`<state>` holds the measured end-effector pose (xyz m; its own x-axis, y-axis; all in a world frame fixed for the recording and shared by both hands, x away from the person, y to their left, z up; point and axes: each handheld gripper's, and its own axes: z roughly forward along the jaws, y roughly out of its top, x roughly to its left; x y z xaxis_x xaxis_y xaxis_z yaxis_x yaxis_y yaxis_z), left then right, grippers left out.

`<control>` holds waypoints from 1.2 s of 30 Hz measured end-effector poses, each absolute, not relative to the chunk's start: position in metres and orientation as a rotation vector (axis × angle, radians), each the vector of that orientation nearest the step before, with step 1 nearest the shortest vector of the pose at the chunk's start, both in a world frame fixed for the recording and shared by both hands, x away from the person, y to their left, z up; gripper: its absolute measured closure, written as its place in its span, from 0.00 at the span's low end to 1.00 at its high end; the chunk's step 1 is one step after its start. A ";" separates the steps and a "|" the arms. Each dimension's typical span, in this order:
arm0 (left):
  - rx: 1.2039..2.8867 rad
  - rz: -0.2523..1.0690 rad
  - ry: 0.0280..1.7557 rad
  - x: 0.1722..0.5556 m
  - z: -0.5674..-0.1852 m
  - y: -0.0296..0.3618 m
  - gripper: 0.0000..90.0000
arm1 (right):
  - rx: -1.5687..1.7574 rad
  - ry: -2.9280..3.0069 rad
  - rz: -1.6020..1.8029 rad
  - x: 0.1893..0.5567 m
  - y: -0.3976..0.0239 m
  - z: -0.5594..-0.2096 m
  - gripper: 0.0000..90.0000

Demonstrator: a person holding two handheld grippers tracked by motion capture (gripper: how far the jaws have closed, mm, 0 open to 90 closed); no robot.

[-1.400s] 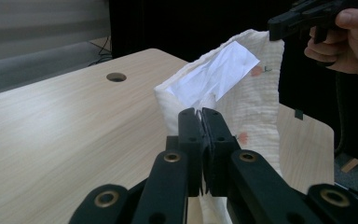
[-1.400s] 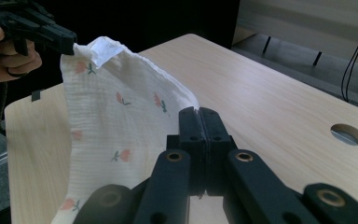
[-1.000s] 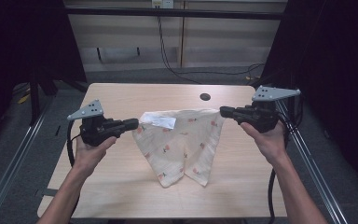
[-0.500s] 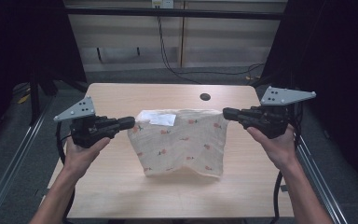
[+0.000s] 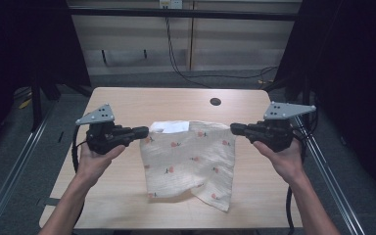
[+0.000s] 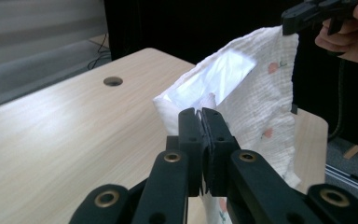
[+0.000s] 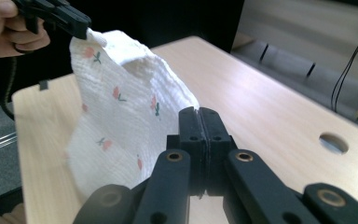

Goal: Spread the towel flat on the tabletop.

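The cream muslin cloth printed with small red flowers (image 5: 191, 159) hung stretched between the two tools above the light wooden table (image 5: 127, 103), its top edge running left to right and its lower hem sagging onto the near part of the tabletop. The left hand-held gripper (image 5: 144, 131) was clenched on the cloth's upper left corner, and the right hand-held gripper (image 5: 235, 129) was clenched on the upper right corner. Each corner sat directly at its own gripper's tip, so the cloth lay inward from both hands, neither hand nearer. A white label patch (image 5: 169, 127) showed near the left corner.
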<state>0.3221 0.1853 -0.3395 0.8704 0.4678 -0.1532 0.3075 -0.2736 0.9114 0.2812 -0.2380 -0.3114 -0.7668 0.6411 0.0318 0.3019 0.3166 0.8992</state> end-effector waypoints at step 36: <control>1.935 0.142 0.883 0.423 -0.425 0.179 0.83 | 1.213 2.259 1.213 0.404 -0.233 -0.418 0.89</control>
<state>0.4230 0.1787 -0.4246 0.7302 0.6325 -0.2583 0.5199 -0.2691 0.8107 0.4041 -0.2335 -0.4180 -0.5967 0.7937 0.1186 0.5372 0.2853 0.7938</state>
